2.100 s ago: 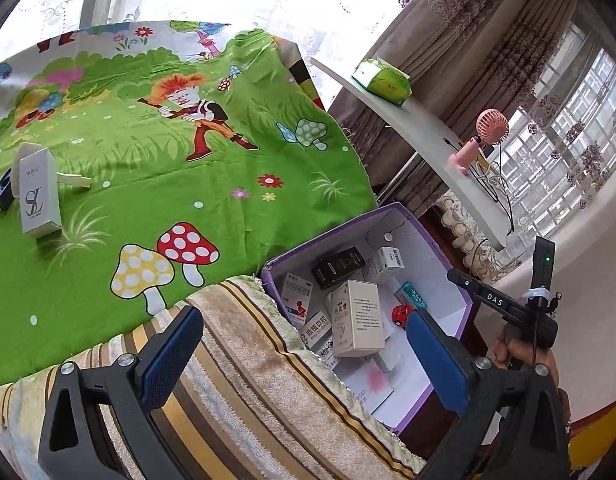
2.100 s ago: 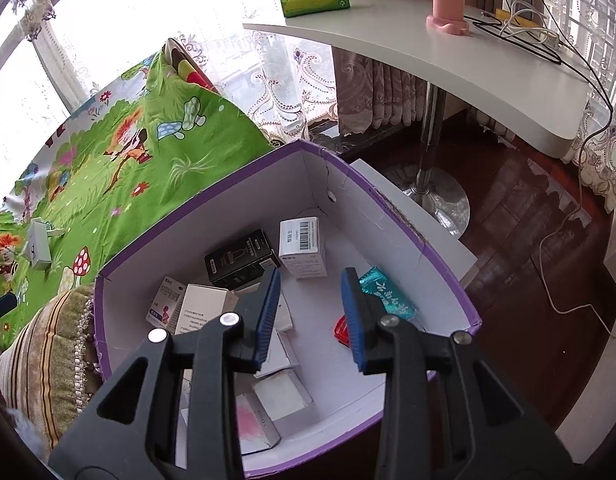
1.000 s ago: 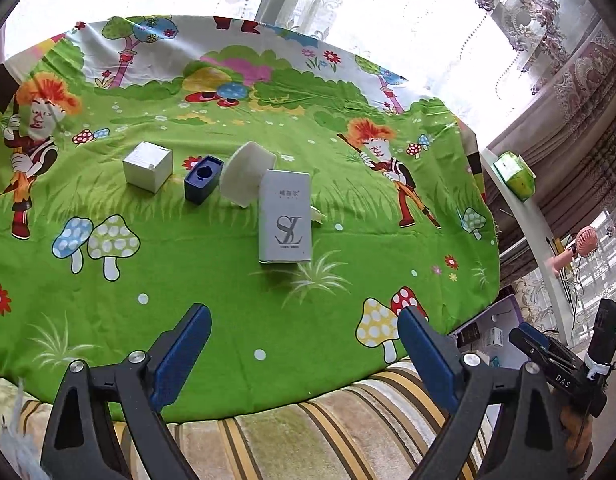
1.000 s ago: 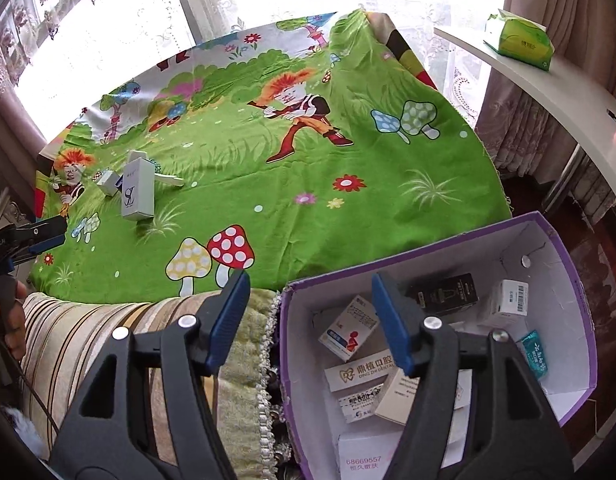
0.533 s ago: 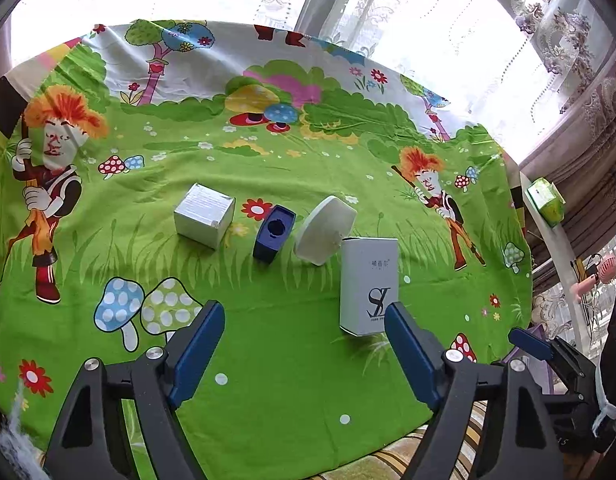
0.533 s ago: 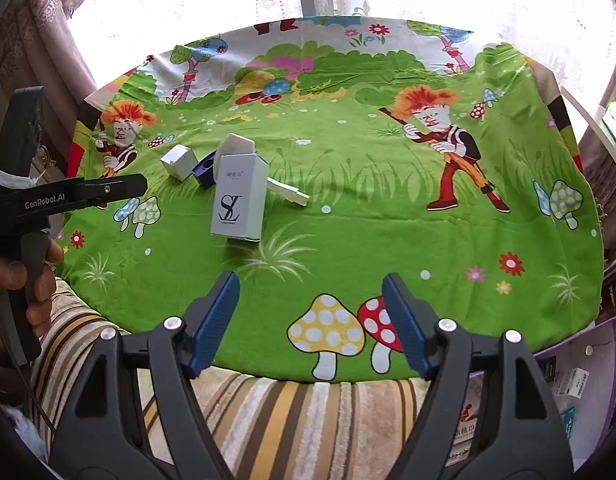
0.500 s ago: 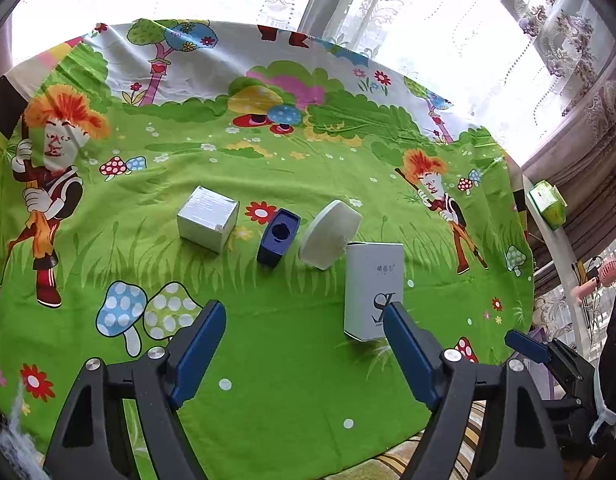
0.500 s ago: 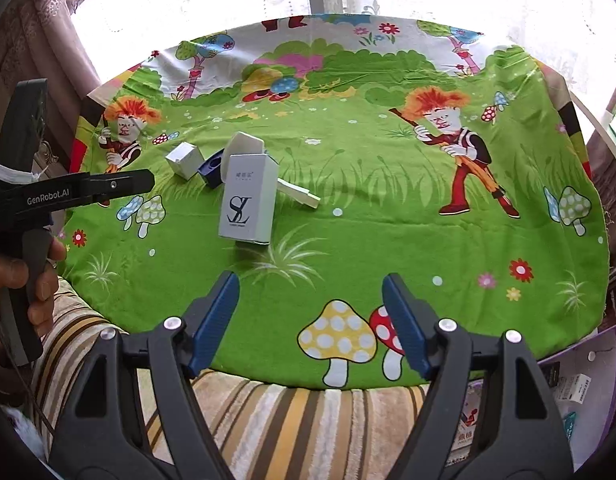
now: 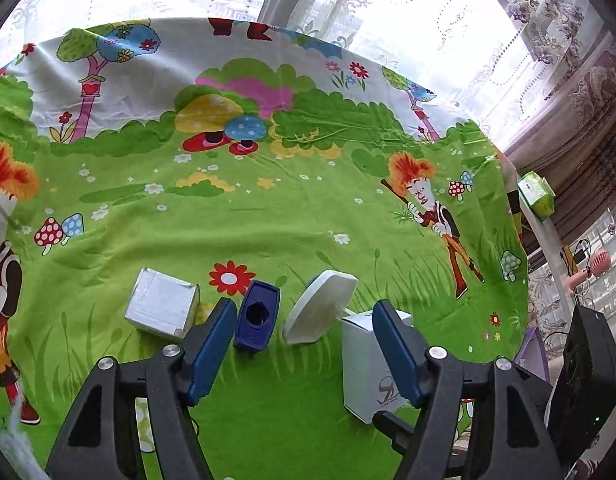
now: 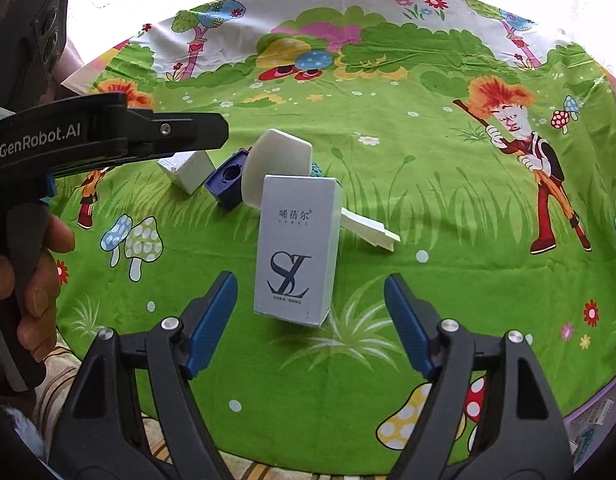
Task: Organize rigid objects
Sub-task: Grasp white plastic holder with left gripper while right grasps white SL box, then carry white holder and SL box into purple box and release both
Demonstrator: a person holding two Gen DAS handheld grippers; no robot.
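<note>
Nearest, the right gripper (image 10: 309, 322) hovers with jaws spread and empty before the tall white box (image 10: 296, 250) standing on the green cloth (image 10: 427, 208). The left gripper (image 9: 304, 354), jaws released and just narrowing, hangs over the blue box (image 9: 256, 320); farther left sits a white cube (image 9: 162, 309).

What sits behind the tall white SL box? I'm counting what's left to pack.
Behind the tall white SL box lean a white rounded lid and a flat white piece; something teal there is mostly covered.
</note>
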